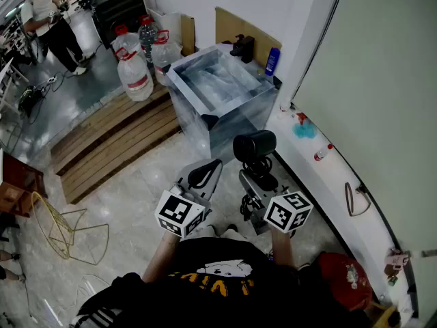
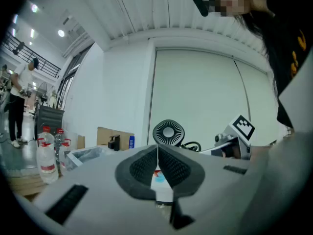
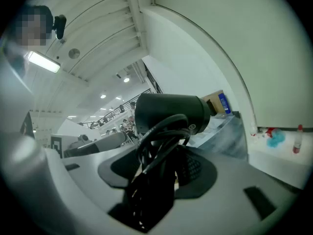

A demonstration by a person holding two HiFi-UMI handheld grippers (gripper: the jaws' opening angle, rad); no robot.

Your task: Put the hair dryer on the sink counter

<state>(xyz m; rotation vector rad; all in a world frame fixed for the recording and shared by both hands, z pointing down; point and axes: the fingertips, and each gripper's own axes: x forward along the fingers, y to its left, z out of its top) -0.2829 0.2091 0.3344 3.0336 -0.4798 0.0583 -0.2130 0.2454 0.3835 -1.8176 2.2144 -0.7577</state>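
Observation:
My right gripper [image 1: 258,178] is shut on a black hair dryer [image 1: 255,145], whose barrel stands up above the jaws. In the right gripper view the hair dryer [image 3: 171,112] fills the middle and its coiled black cord [image 3: 159,148] hangs between the pads with the handle. To its left my left gripper [image 1: 203,175] is held in the air, shut and empty; its pads [image 2: 142,166] meet. From there the dryer's round rear grille [image 2: 168,132] shows just beyond. The white counter [image 1: 321,186] runs along the wall to the right of both grippers.
A steel tub [image 1: 218,87] stands ahead, with a blue bottle [image 1: 272,60] behind it. On the counter lie a blue object [image 1: 305,130], a small red-capped bottle [image 1: 323,152] and a brown loop [image 1: 355,198]. Water jugs [image 1: 135,70], wooden planks [image 1: 116,135] and a yellow wire frame [image 1: 65,227] lie left.

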